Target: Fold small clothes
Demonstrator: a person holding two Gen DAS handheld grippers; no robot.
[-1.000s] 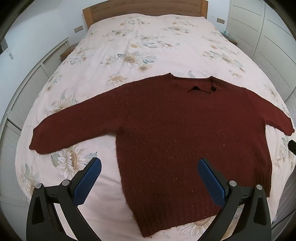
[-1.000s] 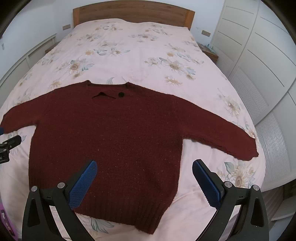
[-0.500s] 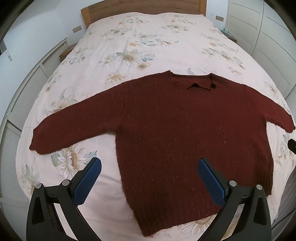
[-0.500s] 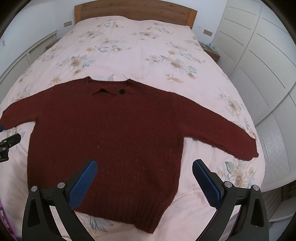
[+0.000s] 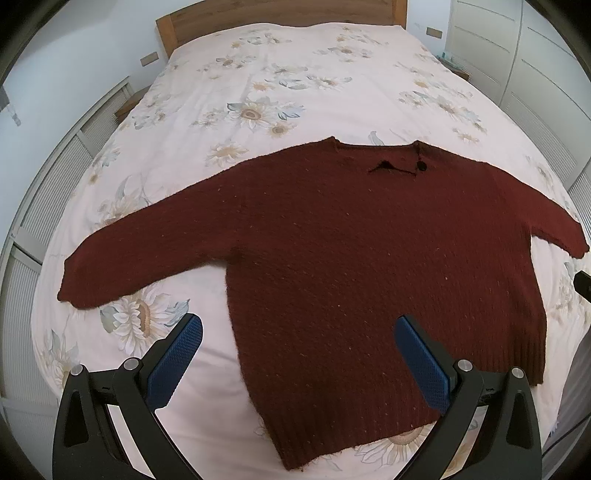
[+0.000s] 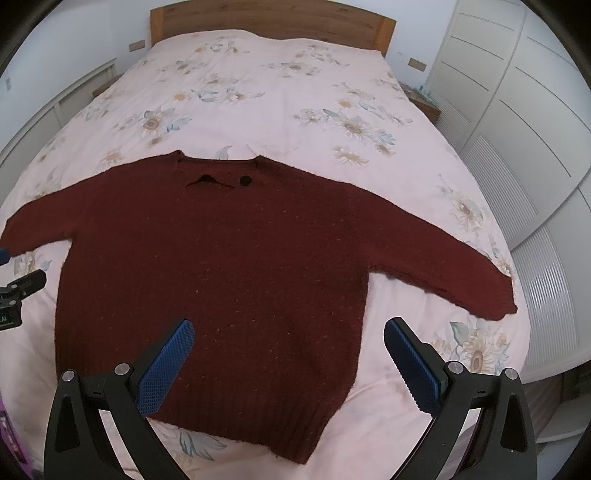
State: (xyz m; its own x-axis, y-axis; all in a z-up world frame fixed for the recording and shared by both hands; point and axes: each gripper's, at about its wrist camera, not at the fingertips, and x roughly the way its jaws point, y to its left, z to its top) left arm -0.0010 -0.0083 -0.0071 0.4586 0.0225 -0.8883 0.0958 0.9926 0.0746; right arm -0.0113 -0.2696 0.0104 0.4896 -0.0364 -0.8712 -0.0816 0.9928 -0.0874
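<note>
Dark red knit sweater [image 5: 351, 258] lies flat, face up, on the bed [image 5: 295, 81], straight ahead of both grippers, hem nearest them, neckline far. Both sleeves spread out to the sides. Left gripper [image 5: 299, 354] hovers above the hem's left corner area, jaws wide apart, holding nothing. Right gripper [image 6: 288, 354] hovers above the right half of the hem, jaws also wide, empty.

Handling, judged: thick, soft, floppy knit, moderately heavy for clothing; it will sag and stretch when lifted, not slippery, fuzzy surface should grip well on the blue pads [image 5: 177, 358]. Not fragile, but loose yarn could snag. Best holds look like the sleeve cuffs [image 6: 495, 299] or shoulder seams for folding sleeves in first, then the ribbed hem [image 6: 258, 424] corners; the rib is denser and pinches cleanly.

Look: maroon with tiny light flecks, ribbed hem band, round neck with a small slit and one black button [image 6: 245, 180] near the collar. Floral pink bedcover underneath, wooden headboard [image 6: 273, 18] far ahead. No fold made yet.
</note>
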